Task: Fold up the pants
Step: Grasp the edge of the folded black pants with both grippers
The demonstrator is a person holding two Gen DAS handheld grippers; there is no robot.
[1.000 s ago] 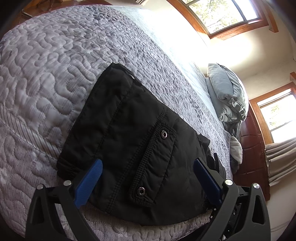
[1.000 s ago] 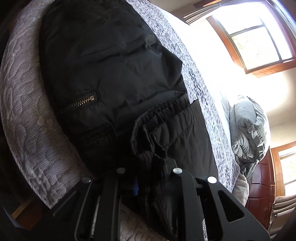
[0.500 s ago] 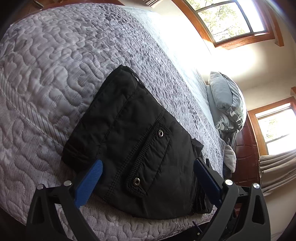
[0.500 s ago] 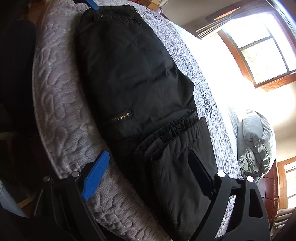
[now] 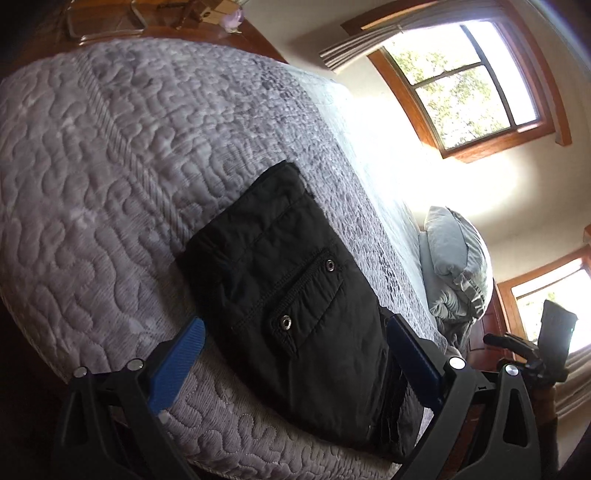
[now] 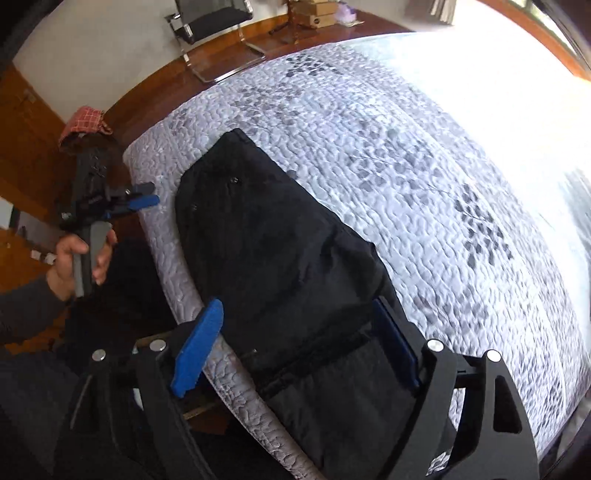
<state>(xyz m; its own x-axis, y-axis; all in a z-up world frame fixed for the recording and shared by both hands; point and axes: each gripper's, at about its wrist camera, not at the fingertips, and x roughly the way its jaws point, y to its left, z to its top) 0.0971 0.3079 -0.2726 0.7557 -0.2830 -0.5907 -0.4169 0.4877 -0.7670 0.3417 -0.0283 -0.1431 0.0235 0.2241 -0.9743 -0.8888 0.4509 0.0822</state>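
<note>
Black pants point(image 6: 277, 258) lie folded along the near edge of the grey quilted bed point(image 6: 406, 184), with a snap pocket point(image 5: 306, 295) facing up at one end. My right gripper point(image 6: 297, 306) hovers high over the waistband end and points steeply down. Its jaws are wide and closing slightly, with nothing between the pads. My left gripper point(image 5: 295, 323) is open just short of the pocket end and touches no cloth. In the right wrist view a hand holds the left gripper point(image 6: 149, 194) off the bed's corner.
Grey pillows point(image 5: 458, 266) are piled at the head of the bed. Wood-framed windows point(image 5: 469, 85) throw strong glare on the far half of the quilt. A chair point(image 6: 210, 22) and a red checked cloth point(image 6: 85, 122) stand on the wooden floor beyond the foot.
My right gripper opened, let go of the bunched pants cloth, rose well above the bed and tipped downward. The left gripper drew back from the pocket end, staying open.
</note>
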